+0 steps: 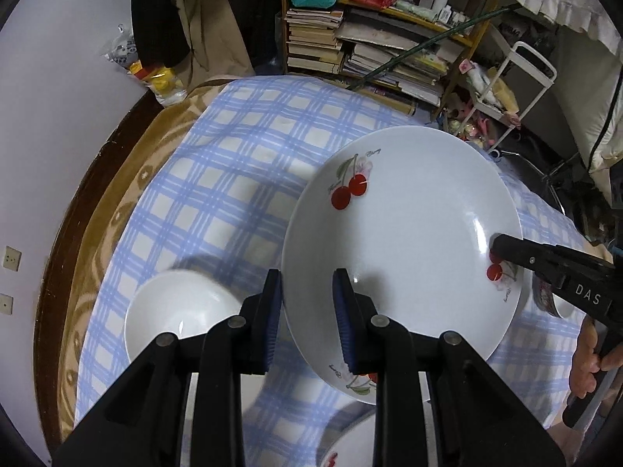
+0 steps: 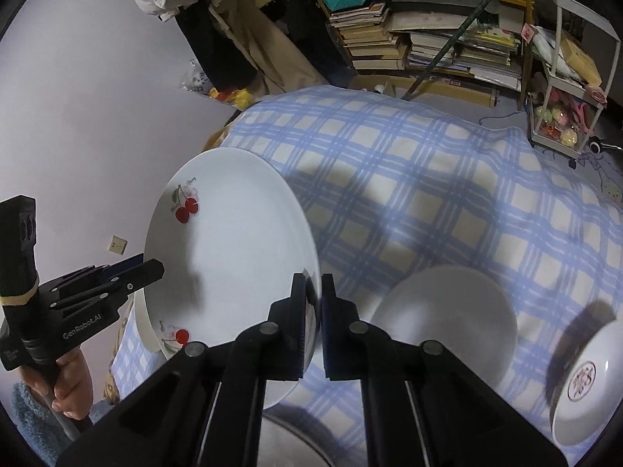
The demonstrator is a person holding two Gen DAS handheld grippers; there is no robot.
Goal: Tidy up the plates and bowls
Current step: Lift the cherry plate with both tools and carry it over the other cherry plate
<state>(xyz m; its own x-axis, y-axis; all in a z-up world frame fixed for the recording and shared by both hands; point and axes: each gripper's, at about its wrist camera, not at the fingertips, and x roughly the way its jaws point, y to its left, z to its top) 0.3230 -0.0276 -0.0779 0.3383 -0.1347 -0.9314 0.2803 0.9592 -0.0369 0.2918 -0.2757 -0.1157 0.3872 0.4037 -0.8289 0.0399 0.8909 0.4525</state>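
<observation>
Cherry-printed plate (image 1: 405,249) is held tilted above the blue checked tablecloth (image 1: 233,163), gripped at opposite edges by both tongs. Left gripper (image 1: 307,311) is clamped on the plate's near-left rim, with a white bowl (image 1: 179,311) on the cloth just to its left. Right gripper (image 2: 313,311) is clenched on the plate's right rim; further right sit an overturned white bowl (image 2: 444,315) and a dark-sided bowl (image 2: 584,381).
</observation>
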